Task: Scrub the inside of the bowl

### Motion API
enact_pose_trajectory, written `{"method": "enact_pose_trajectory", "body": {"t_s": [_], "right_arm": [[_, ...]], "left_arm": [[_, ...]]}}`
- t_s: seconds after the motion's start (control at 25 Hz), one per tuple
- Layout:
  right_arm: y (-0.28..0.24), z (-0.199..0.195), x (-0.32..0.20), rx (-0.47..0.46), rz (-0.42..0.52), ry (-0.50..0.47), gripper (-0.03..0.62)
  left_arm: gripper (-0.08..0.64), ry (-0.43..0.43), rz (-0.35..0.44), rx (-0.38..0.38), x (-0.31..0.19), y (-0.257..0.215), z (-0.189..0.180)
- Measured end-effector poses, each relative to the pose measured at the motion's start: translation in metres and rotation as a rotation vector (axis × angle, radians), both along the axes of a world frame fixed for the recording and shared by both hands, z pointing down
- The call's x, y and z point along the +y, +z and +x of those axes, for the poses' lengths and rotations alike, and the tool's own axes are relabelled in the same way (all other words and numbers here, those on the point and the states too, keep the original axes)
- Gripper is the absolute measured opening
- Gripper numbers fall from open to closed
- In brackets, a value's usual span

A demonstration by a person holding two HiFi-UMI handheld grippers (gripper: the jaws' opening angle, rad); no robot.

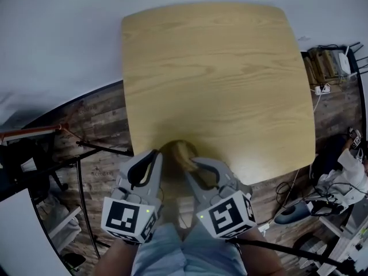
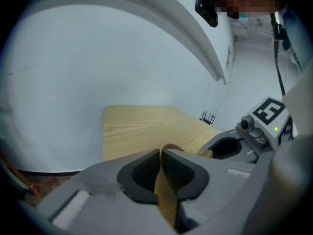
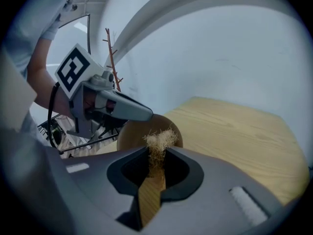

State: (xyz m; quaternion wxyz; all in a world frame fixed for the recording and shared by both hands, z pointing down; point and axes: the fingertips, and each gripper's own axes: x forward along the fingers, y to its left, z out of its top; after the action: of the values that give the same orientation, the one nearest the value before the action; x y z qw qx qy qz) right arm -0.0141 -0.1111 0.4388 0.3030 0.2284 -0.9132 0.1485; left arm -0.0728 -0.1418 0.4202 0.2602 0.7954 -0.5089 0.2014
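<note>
You hold two grippers: left gripper (image 2: 160,155), right gripper (image 3: 156,155). Two marker cubes, one per gripper: left cube (image 1: 129,218), right cube (image 1: 225,214). You have one wooden bowl (image 3: 131,135), one fibre scrubber tuft (image 3: 159,140). One wooden table (image 1: 230,85) ahead of you.

Both grippers are held close in front of the body, side by side, with their tips angled toward each other. The left gripper (image 1: 156,155) is seen with its jaws closed on the rim of the bowl (image 1: 179,152). The right gripper (image 1: 195,163) is seen with its jaws pressed together on a tuft of fibre (image 3: 158,141), close to the bowl. The left forearm (image 3: 38,75) is seen bare.
</note>
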Motion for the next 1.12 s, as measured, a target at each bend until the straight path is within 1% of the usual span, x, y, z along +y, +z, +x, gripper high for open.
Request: {"method": "enact_pose_trajectory", "body": {"t_s": [0.08, 0.24, 0.52, 0.76, 0.96, 1.12], "right_arm": [[0.005, 0.000, 0.003, -0.014, -0.046, 0.007, 0.057], [0.011, -0.002, 0.011, -0.067, -0.176, 0.029, 0.057], [0.011, -0.010, 0.026, -0.151, -0.285, 0.017, 0.057], [0.001, -0.013, 0.041, -0.192, -0.308, 0.007, 0.057], [-0.014, -0.013, 0.051, -0.232, -0.310, 0.009, 0.057], [-0.032, -0.013, 0.054, -0.284, -0.304, 0.015, 0.057]], "left_arm": [[0.037, -0.001, 0.003, 0.001, -0.002, -0.001, 0.001], [0.037, -0.005, -0.002, -0.001, -0.004, 0.000, 0.000], [0.039, -0.013, -0.011, -0.006, -0.008, 0.006, 0.001], [0.040, -0.022, -0.031, 0.008, -0.004, 0.010, 0.002], [0.040, -0.010, -0.028, -0.001, -0.003, 0.011, 0.003], [0.038, -0.014, -0.030, -0.007, -0.004, 0.012, -0.001]]}}
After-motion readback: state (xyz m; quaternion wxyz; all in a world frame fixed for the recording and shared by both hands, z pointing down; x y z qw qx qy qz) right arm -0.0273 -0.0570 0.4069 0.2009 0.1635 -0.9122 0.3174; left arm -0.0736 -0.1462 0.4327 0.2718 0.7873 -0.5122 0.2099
